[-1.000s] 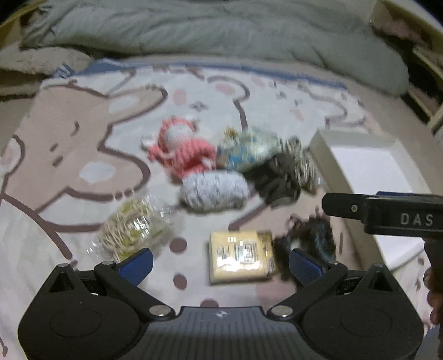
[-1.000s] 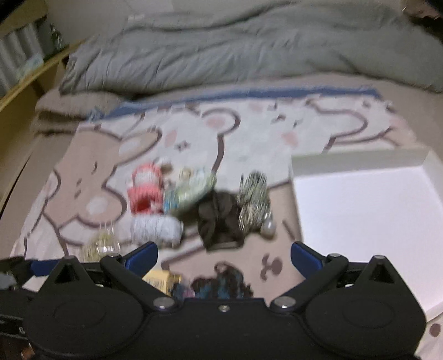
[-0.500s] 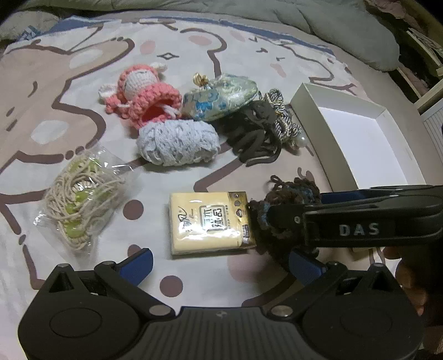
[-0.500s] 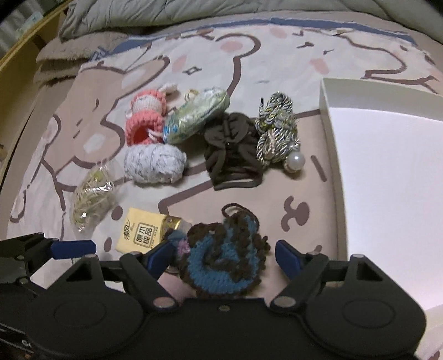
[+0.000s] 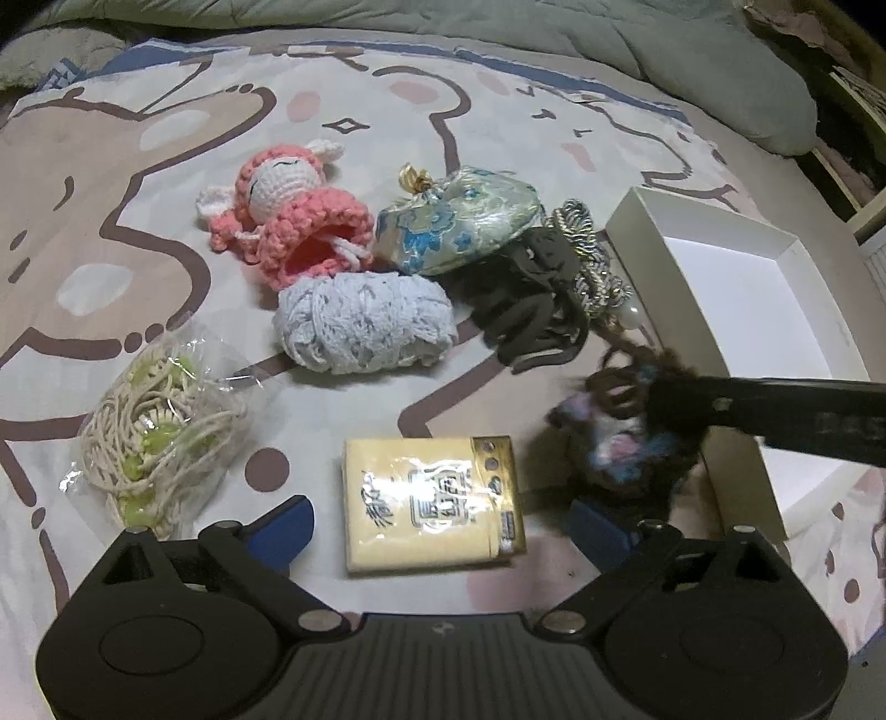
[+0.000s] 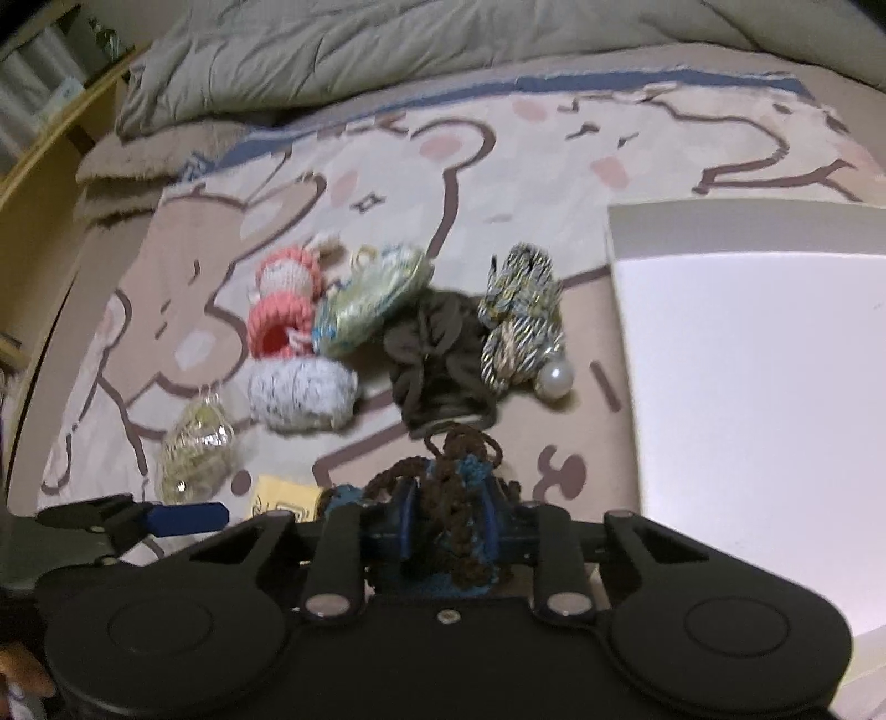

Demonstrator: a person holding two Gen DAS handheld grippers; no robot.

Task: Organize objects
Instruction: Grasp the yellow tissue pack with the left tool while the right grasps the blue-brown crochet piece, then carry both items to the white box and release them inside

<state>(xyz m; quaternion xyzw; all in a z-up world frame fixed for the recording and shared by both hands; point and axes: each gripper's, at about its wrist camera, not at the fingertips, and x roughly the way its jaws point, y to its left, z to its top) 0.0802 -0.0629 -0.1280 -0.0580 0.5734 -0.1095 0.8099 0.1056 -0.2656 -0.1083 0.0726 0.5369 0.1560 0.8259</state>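
My right gripper point(image 6: 446, 520) is shut on a brown and blue crochet piece point(image 6: 451, 498) and holds it just above the bed, left of the white box point(image 6: 747, 354). In the left wrist view the same piece point(image 5: 626, 426) hangs blurred from the right gripper's arm point(image 5: 786, 415) beside the box point(image 5: 720, 310). My left gripper point(image 5: 437, 526) is open and empty, its fingers either side of a yellow tissue pack point(image 5: 432, 504). A pink crochet doll point(image 5: 288, 221), a brocade pouch point(image 5: 459, 221), a pale blue yarn bundle point(image 5: 360, 327), a dark brown cord point(image 5: 531, 299) and a bag of cream cord point(image 5: 160, 432) lie ahead.
A striped cord with a pearl point(image 6: 526, 321) lies beside the box's left wall. A grey duvet point(image 5: 498, 27) is bunched along the far side of the cartoon-print bedspread point(image 5: 111, 166). A wooden edge point(image 6: 50, 149) runs along the left.
My right gripper has shut on the brown and blue crochet piece and lifted it off the bedspread, away from the tissue pack. My left gripper has stayed open over the tissue pack.
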